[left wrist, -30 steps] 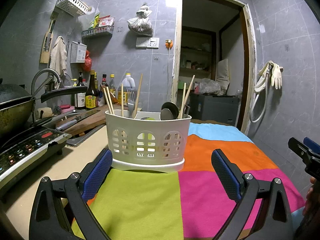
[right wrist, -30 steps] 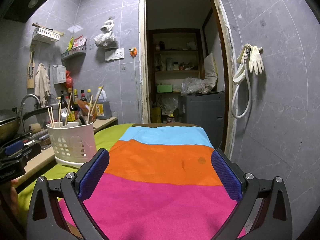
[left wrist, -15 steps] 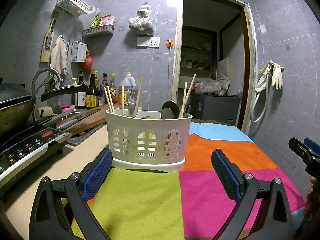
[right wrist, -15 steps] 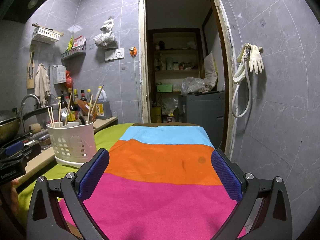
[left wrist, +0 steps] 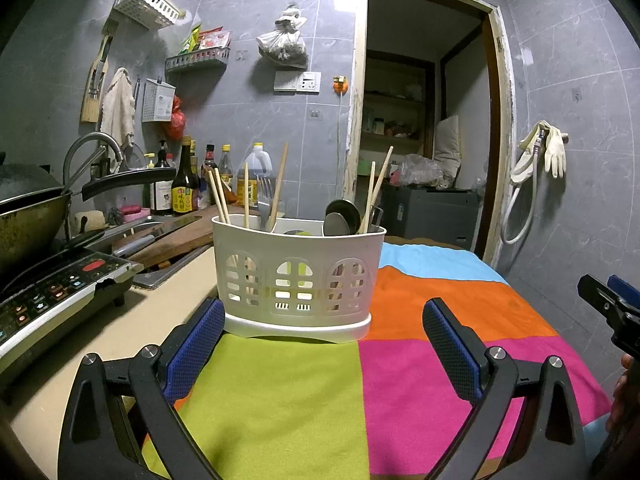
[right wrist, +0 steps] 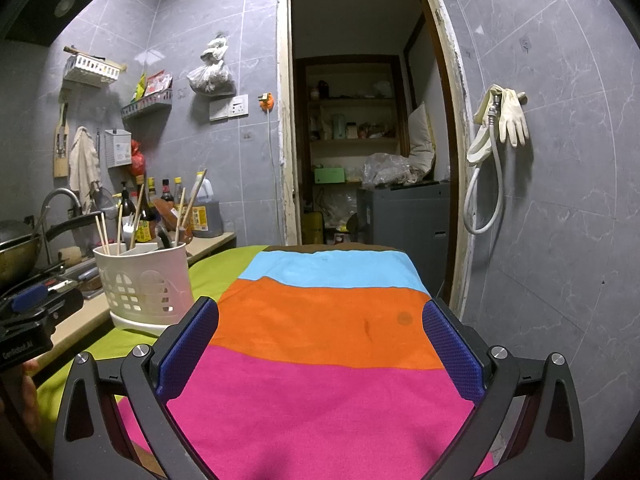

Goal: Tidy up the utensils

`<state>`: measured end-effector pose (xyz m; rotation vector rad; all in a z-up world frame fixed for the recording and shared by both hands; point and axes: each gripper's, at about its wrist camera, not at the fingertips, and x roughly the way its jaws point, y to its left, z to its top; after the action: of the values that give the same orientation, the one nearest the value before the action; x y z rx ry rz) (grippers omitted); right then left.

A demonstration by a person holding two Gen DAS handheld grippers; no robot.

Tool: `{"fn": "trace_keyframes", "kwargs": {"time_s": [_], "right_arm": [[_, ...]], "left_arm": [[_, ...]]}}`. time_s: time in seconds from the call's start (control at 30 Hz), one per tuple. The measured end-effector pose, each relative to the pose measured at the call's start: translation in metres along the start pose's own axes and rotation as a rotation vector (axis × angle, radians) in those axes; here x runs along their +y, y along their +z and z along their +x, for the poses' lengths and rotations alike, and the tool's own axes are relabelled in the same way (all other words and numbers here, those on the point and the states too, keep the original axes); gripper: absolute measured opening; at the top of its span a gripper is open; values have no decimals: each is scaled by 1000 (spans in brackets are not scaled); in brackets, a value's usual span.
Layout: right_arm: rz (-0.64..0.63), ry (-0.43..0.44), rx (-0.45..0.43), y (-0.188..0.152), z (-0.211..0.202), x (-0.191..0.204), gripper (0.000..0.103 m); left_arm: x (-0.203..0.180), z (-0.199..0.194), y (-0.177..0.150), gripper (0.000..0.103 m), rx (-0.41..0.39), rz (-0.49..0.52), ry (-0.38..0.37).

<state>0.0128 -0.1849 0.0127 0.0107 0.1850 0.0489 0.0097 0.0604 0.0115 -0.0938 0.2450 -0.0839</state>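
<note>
With both your left gripper (left wrist: 320, 340) and right gripper (right wrist: 320, 344) spread wide and empty, and the white perforated plastic utensil caddy (left wrist: 298, 278) upright on the striped cloth (left wrist: 400, 380) holding chopsticks (left wrist: 218, 200), a fork and spoons, you look done or between picks; any next pick needs a re-aim.

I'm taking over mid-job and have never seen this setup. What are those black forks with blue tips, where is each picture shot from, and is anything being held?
Each fork is a hand-held gripper with two blue-padded fingers; a person carries one per hand, with a camera looking along the fingers. The left wrist view shows the left gripper, open, facing a white utensil holder that holds chopsticks, a fork and spoons. The holder stands on a striped cloth. The right wrist view shows the right gripper, open over the same cloth, with the holder off to its left. Neither holds anything.
</note>
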Motion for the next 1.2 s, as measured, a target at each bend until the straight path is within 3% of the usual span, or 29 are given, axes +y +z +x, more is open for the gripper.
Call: {"fn": "trace_keyframes", "kwargs": {"time_s": [1.2], "right_arm": [[2,0,4,0,0,2,103]], "left_arm": [[2,0,0,97,-10,-1,1]]}}
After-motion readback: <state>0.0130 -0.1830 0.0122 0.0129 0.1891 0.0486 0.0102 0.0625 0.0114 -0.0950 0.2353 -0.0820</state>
